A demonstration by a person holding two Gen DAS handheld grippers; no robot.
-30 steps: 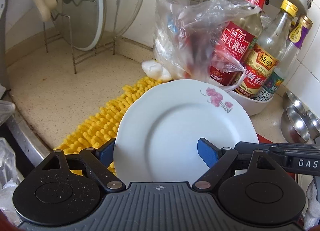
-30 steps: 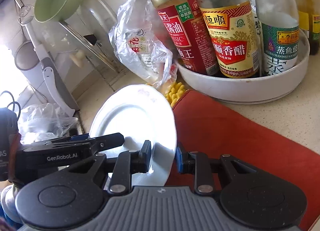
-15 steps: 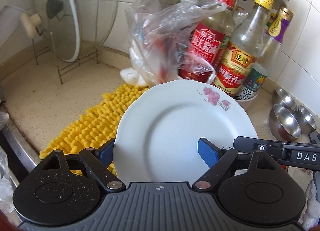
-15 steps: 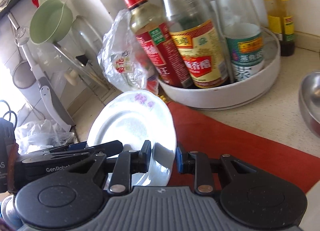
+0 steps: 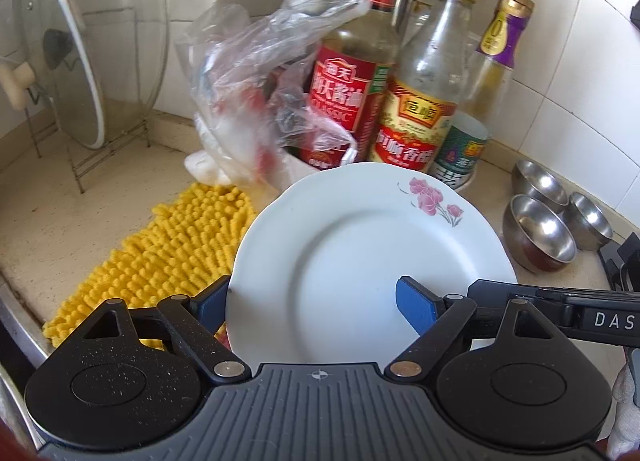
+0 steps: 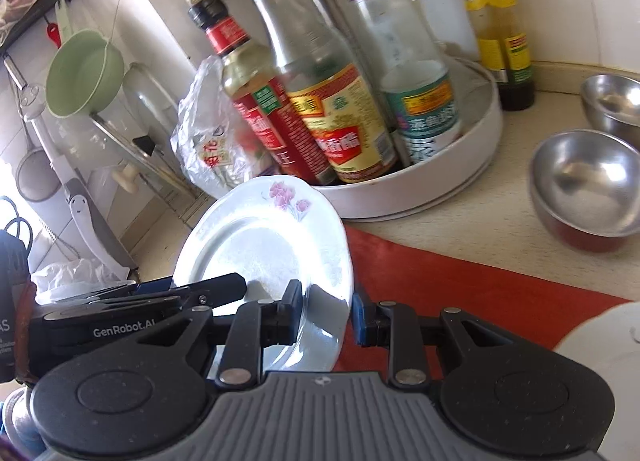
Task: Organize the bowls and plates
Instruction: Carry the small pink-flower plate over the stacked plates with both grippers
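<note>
Carrying the plate above the worktop, the right gripper pinches its rim while the left gripper stands open around it. Keep it level and clear of the bottles, I judge, heading for the steel bowls.

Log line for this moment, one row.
held: white round floral plate | left tongs: open, straddling it | right tongs: pinching rim | steel bowls: on counter

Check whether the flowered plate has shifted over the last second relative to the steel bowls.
Yes. The flowered plate has been carried right, toward the steel bowls, which entered the right wrist view, while the bottle tray slid left.
</note>
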